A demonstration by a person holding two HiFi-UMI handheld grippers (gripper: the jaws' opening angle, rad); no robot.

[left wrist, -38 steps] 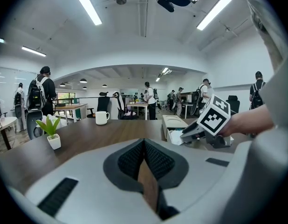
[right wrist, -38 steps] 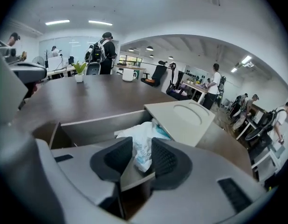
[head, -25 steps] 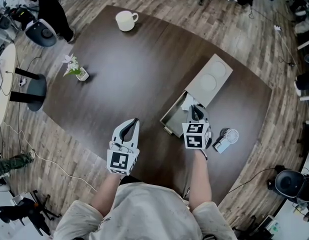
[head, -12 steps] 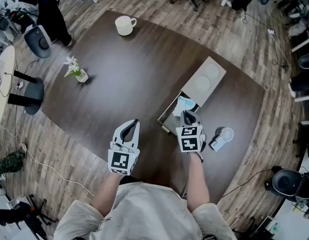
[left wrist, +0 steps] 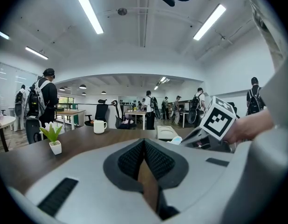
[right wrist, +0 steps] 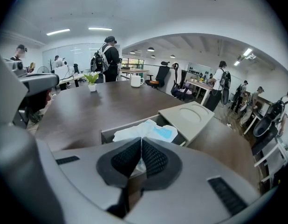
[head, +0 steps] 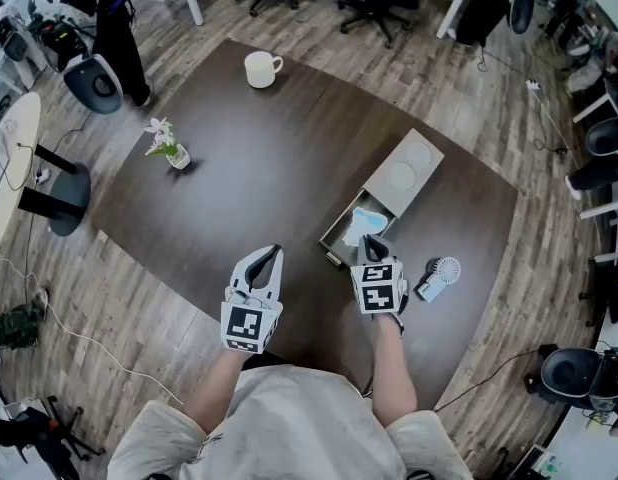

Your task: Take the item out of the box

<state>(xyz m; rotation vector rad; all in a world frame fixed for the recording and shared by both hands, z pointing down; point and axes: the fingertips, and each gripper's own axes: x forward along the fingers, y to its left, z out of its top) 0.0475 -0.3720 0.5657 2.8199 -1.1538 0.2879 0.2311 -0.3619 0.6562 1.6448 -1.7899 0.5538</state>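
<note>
A grey box [head: 333, 238] lies open on the dark table, its lid [head: 404, 173] slid toward the far end. A crumpled white and light-blue soft item [head: 366, 220] sticks up from the open part. My right gripper [head: 372, 243] hangs over the box's near end, shut on a fold of that item [right wrist: 148, 129]; white material runs down between its pads [right wrist: 153, 160]. The box wall [right wrist: 108, 134] and lid [right wrist: 188, 115] lie just beyond. My left gripper [head: 268, 258] hovers left of the box, shut, with nothing in it; its pads [left wrist: 130, 160] meet.
A small white hand fan [head: 439, 274] lies right of the box. A white mug [head: 261, 69] stands at the table's far side and a small potted plant [head: 170, 149] at its left. Office chairs, desks and several people surround the table.
My right gripper has drawn back toward the box's near end and risen a little, pulling the white and blue item up with it. The left gripper has shifted slightly.
</note>
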